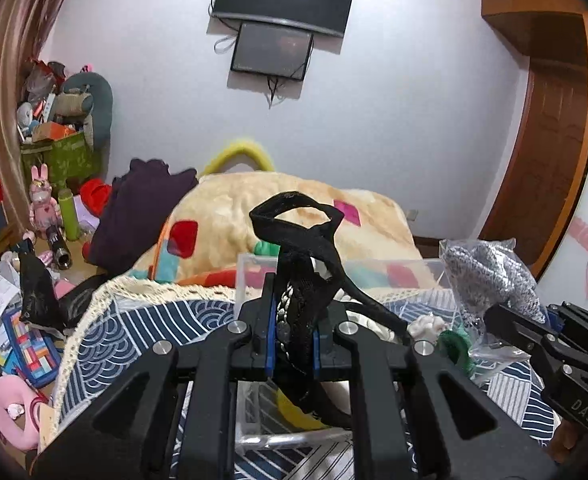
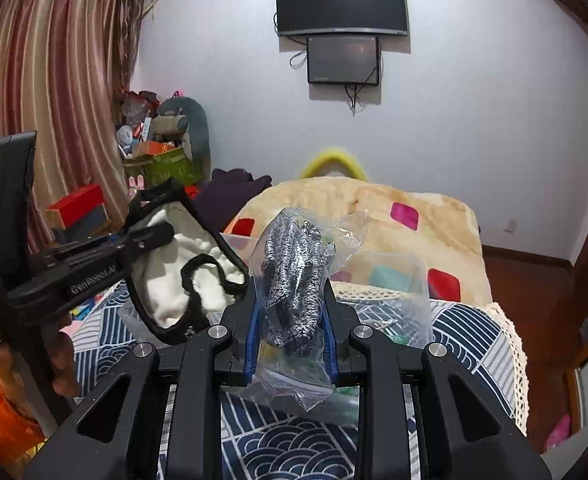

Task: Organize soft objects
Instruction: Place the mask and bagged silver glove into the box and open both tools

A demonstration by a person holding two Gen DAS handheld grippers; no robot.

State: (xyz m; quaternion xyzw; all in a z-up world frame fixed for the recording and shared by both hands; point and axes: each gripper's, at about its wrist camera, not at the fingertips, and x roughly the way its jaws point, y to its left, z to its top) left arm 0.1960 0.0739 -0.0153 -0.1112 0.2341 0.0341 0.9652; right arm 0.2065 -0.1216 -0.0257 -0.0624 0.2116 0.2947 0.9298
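Note:
My left gripper (image 1: 293, 320) is shut on a black-trimmed white fabric pouch with black straps (image 1: 300, 248), held up above a clear plastic box (image 1: 249, 276). The pouch also shows in the right wrist view (image 2: 181, 264), hanging from the left gripper (image 2: 161, 234). My right gripper (image 2: 291, 320) is shut on a clear plastic bag of black-and-white knit fabric (image 2: 294, 264), lifted over the bed. The bag also shows at the right of the left wrist view (image 1: 494, 276), with the right gripper (image 1: 494, 318) below it.
The bed has a blue wave-pattern cover (image 2: 294, 448) and a cream blanket with coloured squares (image 2: 374, 208). A second clear box (image 2: 394, 276) lies ahead. White and green soft items (image 1: 442, 332) lie on the cover. Toys and clutter (image 1: 33, 260) fill the floor left.

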